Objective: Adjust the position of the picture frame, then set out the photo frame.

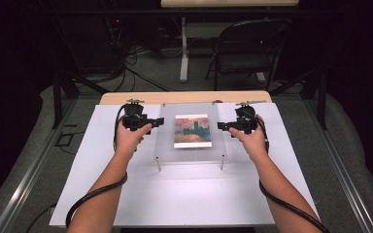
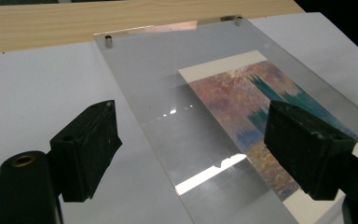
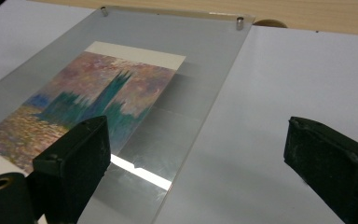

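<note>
Both grippers, left gripper (image 1: 157, 121) and right gripper (image 1: 222, 125), jaws released, flank the acrylic frame (image 1: 167, 141); an uneven lift could tilt it, sliding the print (image 1: 192, 130).

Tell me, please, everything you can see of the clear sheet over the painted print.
The clear sheet is a flat, glossy rectangle, apparently acrylic, lying level above the white board on small metal standoffs at its corners. Light glares off it. The painted print lies beneath it. Both grippers hover open at its side edges; nothing grips it.
</note>
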A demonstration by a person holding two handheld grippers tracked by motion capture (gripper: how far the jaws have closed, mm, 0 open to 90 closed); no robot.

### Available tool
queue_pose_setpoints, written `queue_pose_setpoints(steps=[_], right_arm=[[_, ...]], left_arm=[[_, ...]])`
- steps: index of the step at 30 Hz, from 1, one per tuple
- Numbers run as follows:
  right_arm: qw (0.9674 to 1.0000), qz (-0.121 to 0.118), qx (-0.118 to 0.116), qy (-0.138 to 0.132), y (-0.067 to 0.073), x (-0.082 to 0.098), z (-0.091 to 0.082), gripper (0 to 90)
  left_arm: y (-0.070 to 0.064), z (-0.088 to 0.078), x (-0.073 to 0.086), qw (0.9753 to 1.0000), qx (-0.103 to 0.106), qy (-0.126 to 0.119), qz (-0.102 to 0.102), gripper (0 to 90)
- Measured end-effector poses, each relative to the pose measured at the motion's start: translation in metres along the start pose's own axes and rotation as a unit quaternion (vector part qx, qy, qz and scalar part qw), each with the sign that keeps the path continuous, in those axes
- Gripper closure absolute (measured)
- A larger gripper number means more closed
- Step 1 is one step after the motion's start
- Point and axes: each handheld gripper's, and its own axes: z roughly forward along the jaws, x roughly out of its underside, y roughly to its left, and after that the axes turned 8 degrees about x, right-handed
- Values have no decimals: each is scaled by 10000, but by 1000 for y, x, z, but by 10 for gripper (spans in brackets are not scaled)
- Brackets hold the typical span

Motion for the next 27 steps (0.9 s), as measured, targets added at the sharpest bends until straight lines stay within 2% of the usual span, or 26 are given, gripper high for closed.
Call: queue_pose_setpoints(steps=[4, 10, 12, 15, 20, 22, 27], right_arm=[[9998, -79, 156, -19, 0, -5, 7, 82], [9999, 13, 130, -23, -1, -9, 15, 128], [9999, -28, 122, -34, 0, -9, 18, 146], [10000, -27, 68, 1, -1, -9, 21, 150], [9998, -136, 126, 71, -2, -11, 25, 159], [10000, -19, 73, 63, -2, -12, 26, 168], [9999, 43, -32, 105, 4, -16, 29, 181]], left_arm=[[3, 5, -3, 9999, -57, -70, -50, 203], [12, 13, -5, 9996, -212, 88, -138, 203], [15, 16, -4, 9994, -252, 159, -175, 203], [18, 19, -2, 9993, -230, 205, -234, 203], [22, 27, 2, 9987, -160, 231, -415, 215], [23, 29, 2, 9986, -144, 257, -435, 215], [23, 37, 4, 9983, -90, 307, -481, 214]])
